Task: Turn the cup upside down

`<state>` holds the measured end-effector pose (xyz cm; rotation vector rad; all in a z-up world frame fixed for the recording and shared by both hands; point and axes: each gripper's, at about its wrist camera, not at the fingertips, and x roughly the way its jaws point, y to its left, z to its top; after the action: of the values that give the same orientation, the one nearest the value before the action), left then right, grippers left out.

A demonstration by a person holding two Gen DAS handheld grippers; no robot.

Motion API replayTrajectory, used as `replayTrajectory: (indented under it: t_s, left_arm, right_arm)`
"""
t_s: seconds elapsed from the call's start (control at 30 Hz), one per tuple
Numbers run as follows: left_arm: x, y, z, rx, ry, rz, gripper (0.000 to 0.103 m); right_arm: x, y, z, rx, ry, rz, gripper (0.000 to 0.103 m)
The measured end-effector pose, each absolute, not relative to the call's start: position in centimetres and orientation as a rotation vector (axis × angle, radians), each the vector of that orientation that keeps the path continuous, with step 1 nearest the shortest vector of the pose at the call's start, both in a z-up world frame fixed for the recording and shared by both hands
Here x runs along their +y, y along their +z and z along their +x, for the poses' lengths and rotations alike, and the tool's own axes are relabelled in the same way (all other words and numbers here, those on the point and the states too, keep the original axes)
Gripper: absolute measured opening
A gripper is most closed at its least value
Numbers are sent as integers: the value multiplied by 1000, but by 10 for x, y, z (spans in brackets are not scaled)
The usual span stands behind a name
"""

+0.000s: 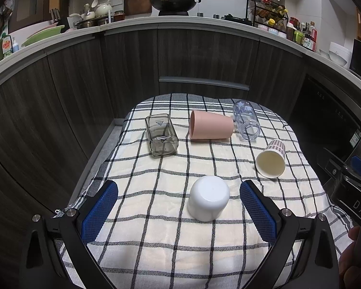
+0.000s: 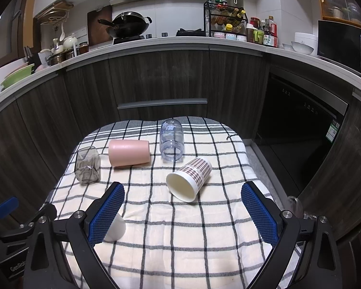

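Our left hand-held gripper (image 1: 178,201) gapes wide around the inverted white plastic cup (image 1: 208,197) at lower centre. The right hand-held gripper (image 2: 183,203) is also wide, holding nothing, likely lined up for the checked paper cup (image 2: 189,178) lying mid-frame.

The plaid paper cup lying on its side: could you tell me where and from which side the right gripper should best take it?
Grip the plaid paper cup across its tapered wall, mid-body, coming from above. It lies with its mouth toward the camera, so the open right gripper should straddle the sides and leave the soft rim alone.

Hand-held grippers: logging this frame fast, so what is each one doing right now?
Left hand-held gripper: open, holding nothing; the white cup sits between its fingers, untouched.
Right hand-held gripper: open, holding nothing.
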<state>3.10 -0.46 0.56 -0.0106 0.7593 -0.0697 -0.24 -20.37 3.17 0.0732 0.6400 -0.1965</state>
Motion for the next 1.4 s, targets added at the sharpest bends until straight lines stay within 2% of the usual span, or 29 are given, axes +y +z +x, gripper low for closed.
replayTrajectory:
  t_s: [1.4]
  left_arm:
    - [-7,3,35,776,-73,6,103]
  right_arm:
    - [-206,32,-2,644,-207,81,98]
